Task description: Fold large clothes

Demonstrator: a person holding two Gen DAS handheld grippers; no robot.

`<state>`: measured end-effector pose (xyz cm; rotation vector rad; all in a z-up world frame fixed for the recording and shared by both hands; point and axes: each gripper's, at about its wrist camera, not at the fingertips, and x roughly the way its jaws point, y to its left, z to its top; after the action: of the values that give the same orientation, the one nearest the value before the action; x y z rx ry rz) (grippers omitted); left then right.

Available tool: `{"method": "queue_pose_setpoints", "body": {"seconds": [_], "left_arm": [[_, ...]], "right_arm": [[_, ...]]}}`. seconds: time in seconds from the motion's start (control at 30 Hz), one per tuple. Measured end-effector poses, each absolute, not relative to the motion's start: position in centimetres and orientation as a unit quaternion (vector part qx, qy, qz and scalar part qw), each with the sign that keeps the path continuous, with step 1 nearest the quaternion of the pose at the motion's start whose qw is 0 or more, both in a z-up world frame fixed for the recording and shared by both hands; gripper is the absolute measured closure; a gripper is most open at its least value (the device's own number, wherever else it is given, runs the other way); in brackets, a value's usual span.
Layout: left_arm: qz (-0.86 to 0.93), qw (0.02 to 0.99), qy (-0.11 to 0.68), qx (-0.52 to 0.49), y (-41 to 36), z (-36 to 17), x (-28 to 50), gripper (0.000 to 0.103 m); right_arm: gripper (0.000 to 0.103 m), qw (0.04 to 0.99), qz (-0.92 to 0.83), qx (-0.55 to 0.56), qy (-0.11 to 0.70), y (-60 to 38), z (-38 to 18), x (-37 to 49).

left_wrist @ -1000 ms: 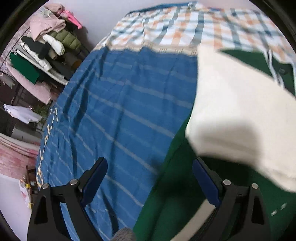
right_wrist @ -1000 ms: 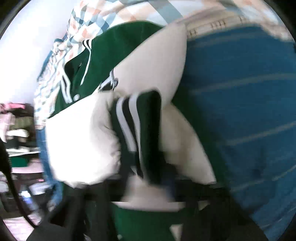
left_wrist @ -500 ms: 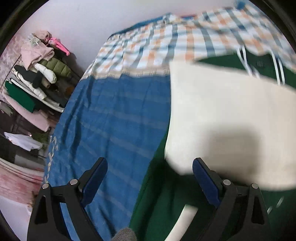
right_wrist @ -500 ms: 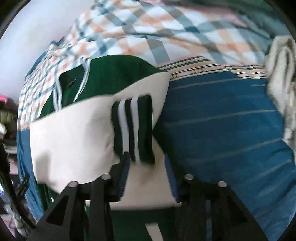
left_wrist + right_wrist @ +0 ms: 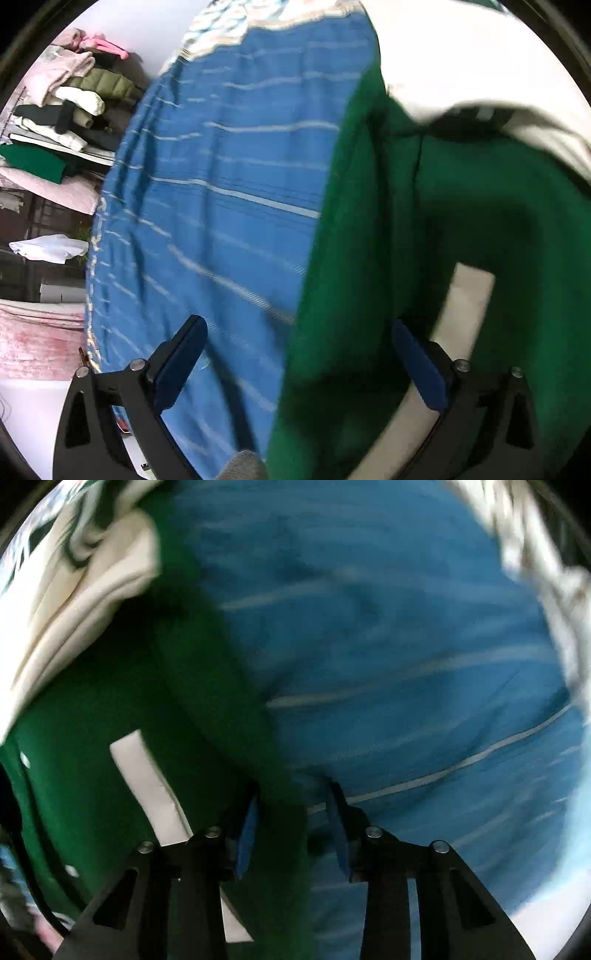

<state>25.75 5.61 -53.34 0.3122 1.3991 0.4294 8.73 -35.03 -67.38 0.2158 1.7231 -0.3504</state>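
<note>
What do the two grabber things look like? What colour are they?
Both look alike. The left gripper and the right gripper each have two black plastic fingers with triangular cut-outs and small round silver bolts at the joints. The fingers' inner faces carry flat blue pads. No cables, markings or sleeves show.

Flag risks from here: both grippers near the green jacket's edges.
Left gripper is wide open over the green jacket edge and blue sheet; closing may pinch sheet too. Right gripper straddles the same boundary. The folded white sleeve looks loose and may slip open if the body is lifted.
</note>
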Motion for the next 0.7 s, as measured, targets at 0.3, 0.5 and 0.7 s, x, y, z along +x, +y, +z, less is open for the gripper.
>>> {"method": "queue_pose_setpoints", "body": {"seconds": [0.3, 0.5, 0.7], "left_arm": [[0.102, 0.72, 0.674, 0.131, -0.5, -52.0, 14.8, 0.0], [0.099, 0.699, 0.699, 0.113, -0.8, -54.6, 10.6, 0.0], [0.097, 0.714, 0.689, 0.08, 0.7, -51.4, 11.3, 0.0]], "right_arm": [[0.062, 0.612, 0.051, 0.241, 0.751, -23.6, -60.8, 4.6], [0.062, 0.51, 0.13, 0.364, 0.768, -14.3, -68.2, -0.4], [0.098, 0.563, 0.09, 0.299, 0.765, -11.7, -67.3, -0.9]]}}
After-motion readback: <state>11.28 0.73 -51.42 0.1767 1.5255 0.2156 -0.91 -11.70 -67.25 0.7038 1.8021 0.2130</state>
